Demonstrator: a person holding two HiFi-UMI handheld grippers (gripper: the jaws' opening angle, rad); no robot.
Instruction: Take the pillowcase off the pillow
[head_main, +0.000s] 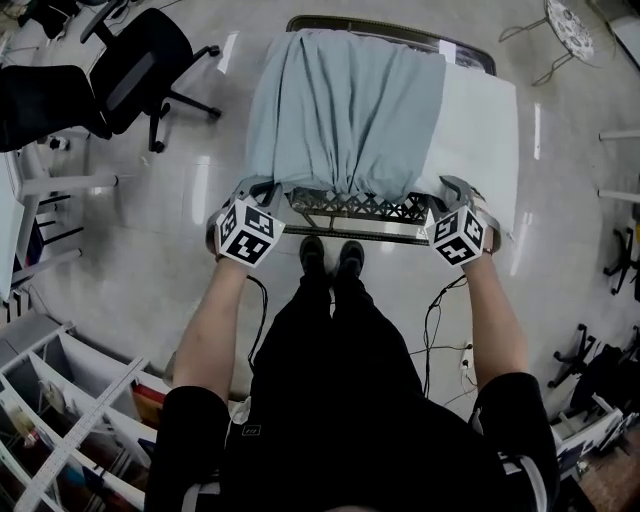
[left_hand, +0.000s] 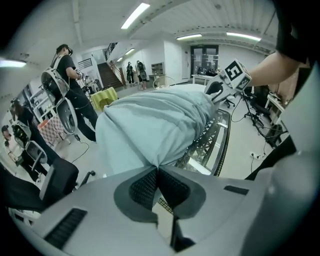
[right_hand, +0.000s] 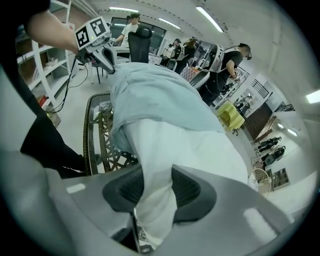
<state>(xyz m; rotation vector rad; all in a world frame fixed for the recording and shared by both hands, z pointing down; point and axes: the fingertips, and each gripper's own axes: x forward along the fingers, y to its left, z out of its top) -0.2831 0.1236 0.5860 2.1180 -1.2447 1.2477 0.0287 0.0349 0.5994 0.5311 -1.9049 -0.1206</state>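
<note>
Left tongs (left_hand: 158, 171): pressed together, pinching the near edge of the pale blue fabric pillowcase (head_main: 340, 110). Right tongs (right_hand: 154, 182): clamped on what seems the bare corner of the white pillow (head_main: 482, 130). Both lie on the lattice-sided glass tabletop (head_main: 360, 208).

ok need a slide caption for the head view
Seen from above: left gripper pinches the light blue pillowcase, right gripper grips the white pillow, both at the near edge of the table.

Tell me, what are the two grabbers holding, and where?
The left gripper pinches the blue pillowcase at its near edge, by the left corner. The right gripper clamps the white pillow at its near right corner.
</note>
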